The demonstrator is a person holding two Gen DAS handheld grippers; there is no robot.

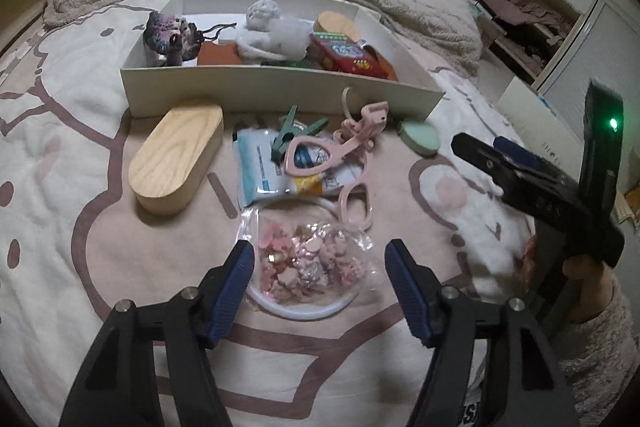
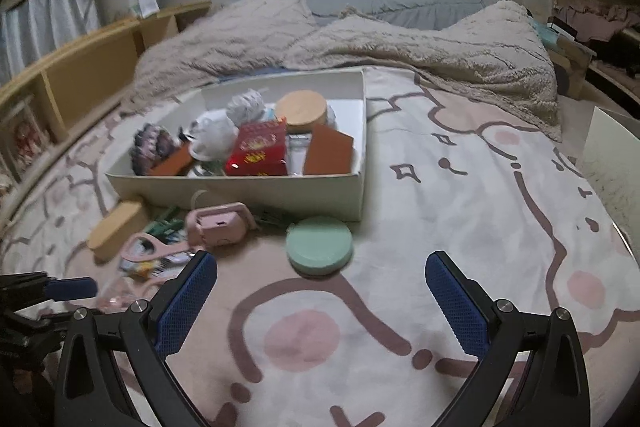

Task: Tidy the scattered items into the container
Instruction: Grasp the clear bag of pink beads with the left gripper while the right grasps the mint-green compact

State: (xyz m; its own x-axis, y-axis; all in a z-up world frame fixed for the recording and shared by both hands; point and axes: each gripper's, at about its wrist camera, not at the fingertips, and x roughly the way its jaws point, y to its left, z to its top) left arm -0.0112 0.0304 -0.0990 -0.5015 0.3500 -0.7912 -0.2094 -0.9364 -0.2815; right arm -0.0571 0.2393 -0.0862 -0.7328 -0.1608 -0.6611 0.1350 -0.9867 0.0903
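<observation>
Left tongs [image 1: 320, 267] stand apart astride a clear bag of pink beads [image 1: 310, 267], pads not touching it. Right tongs [image 2: 320, 291] gape wide over the bedspread [image 2: 460, 187], a green round tin [image 2: 320, 245] just ahead. Beyond both sits the white box [image 1: 280, 87], already part filled.

A rumpled beige blanket [image 2: 360, 43] lies far ahead of the claw, with a grey pillow [image 2: 400, 3] behind it and wooden shelves [image 2: 92, 67] to its left.
</observation>
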